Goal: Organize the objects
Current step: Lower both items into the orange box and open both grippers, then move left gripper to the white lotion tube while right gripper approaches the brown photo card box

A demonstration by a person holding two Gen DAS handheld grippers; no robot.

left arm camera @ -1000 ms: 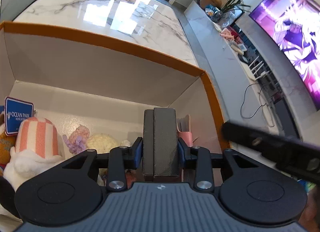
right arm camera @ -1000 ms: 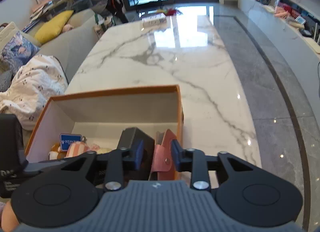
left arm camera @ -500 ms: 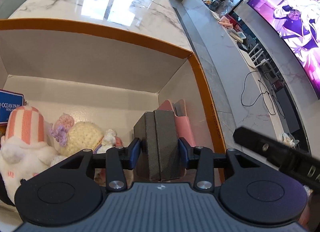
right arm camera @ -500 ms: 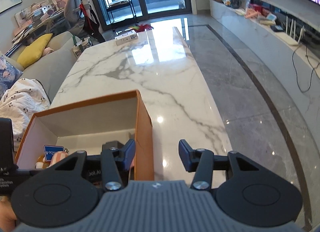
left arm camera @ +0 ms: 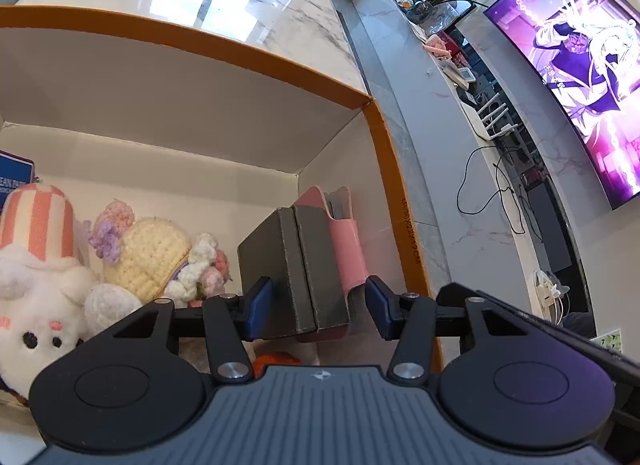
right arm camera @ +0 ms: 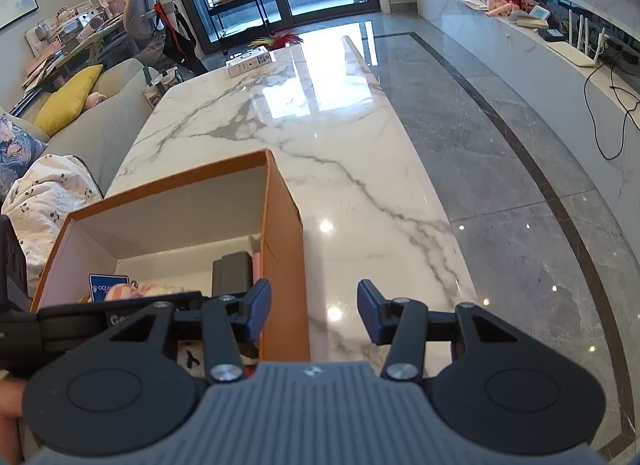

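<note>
From my feed, most of the tidying looks done: the dark grey case [left arm camera: 296,265] stands in the orange box [left arm camera: 396,201] on the tabletop [right arm camera: 340,137], against the pink pouch [left arm camera: 346,241] and beside the plush toys [left arm camera: 148,253]. My left hand-held gripper [left arm camera: 320,307] is opening, pads clear of the case it pinched 1 second earlier. My right hand-held gripper [right arm camera: 312,311] is spread and empty, now straddling the box wall.

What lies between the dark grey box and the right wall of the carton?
In the left wrist view, a pink case stands between the dark grey box and the carton's right wall, beside the box.
</note>
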